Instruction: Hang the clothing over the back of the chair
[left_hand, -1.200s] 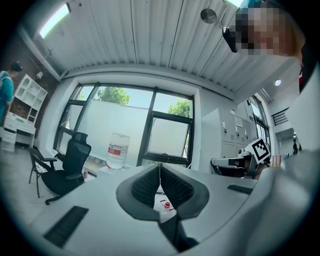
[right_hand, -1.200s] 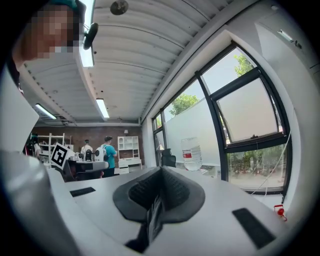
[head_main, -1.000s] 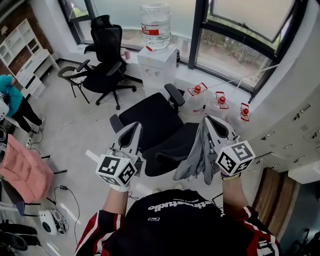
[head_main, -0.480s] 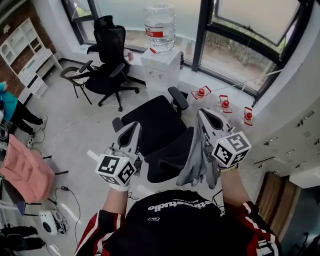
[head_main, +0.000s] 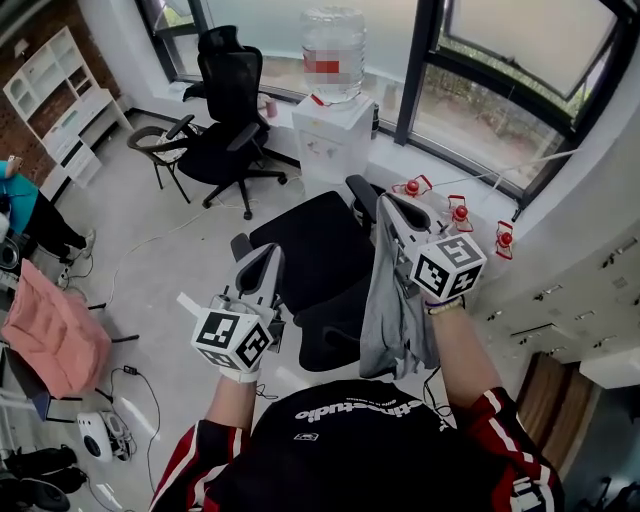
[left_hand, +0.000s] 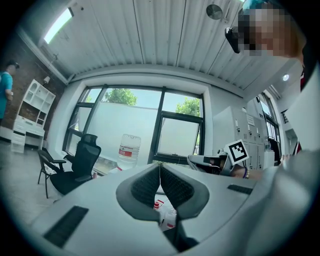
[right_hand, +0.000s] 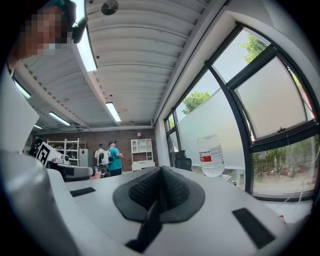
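A grey piece of clothing (head_main: 388, 318) hangs from my right gripper (head_main: 386, 202), whose jaws are shut on its top edge. In the right gripper view (right_hand: 161, 173) a dark strip of the cloth (right_hand: 149, 226) runs down from between the closed pads. The clothing dangles over the right side of a black office chair, beside its seat (head_main: 312, 243) and above its backrest (head_main: 333, 328), which is nearest me. My left gripper (head_main: 268, 253) is level over the chair's left side. Its pads meet with nothing between them in the left gripper view (left_hand: 160, 171).
A white water dispenser (head_main: 334, 135) with a big bottle stands by the window beyond the chair. A second black chair (head_main: 226, 122) is at the back left. Red-capped jugs (head_main: 456, 211) sit by the window. A pink cloth (head_main: 48, 338), a person (head_main: 24, 208) and floor cables are at left.
My right gripper has carried the clothing forward and to the left, so it now hangs closer over the chair. The left gripper has barely shifted in the picture.
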